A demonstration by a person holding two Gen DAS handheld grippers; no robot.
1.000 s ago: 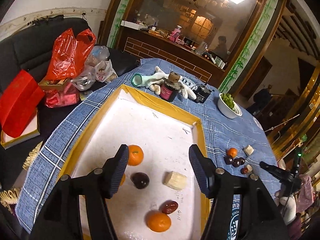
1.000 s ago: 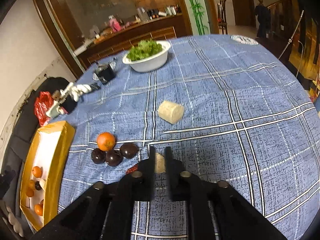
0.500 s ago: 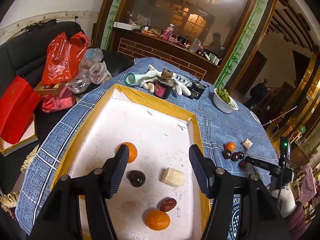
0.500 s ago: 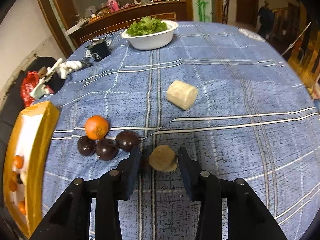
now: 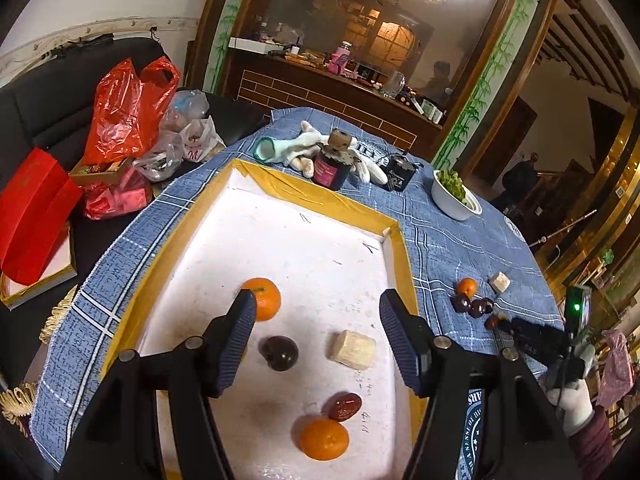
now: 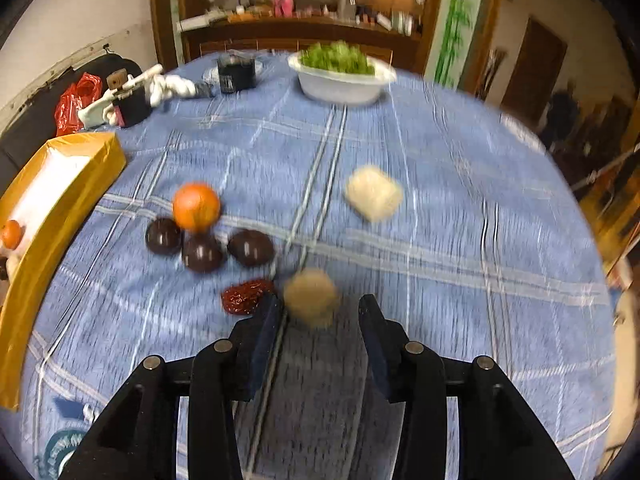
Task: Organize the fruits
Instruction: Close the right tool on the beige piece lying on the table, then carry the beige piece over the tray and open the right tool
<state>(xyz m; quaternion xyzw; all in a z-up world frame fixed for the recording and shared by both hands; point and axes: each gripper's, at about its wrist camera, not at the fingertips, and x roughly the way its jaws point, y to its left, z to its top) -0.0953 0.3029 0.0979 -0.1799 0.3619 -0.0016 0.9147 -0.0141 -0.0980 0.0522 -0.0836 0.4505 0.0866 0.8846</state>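
My left gripper (image 5: 316,320) is open and empty above the white tray with a yellow rim (image 5: 400,256). In the tray lie two oranges (image 5: 262,298), a dark plum (image 5: 280,353), a pale chunk (image 5: 353,349) and a red date (image 5: 345,406). My right gripper (image 6: 320,314) is open, with a tan round piece (image 6: 312,294) lying on the cloth just ahead of its fingertips. Next to it lie a red date (image 6: 244,298), three dark plums (image 6: 202,252), an orange (image 6: 196,206) and a pale chunk (image 6: 374,198).
A white bowl of greens (image 6: 342,78), a dark jar (image 6: 130,102), white gloves (image 6: 172,86) and a black box (image 6: 236,74) stand at the table's far side. Red bags (image 5: 128,108) and boxes lie on the black sofa to the left.
My right gripper has opened and let go of the tan piece, which now lies on the cloth, then drawn back slightly. My left gripper has stayed open over the tray, drifting a little.
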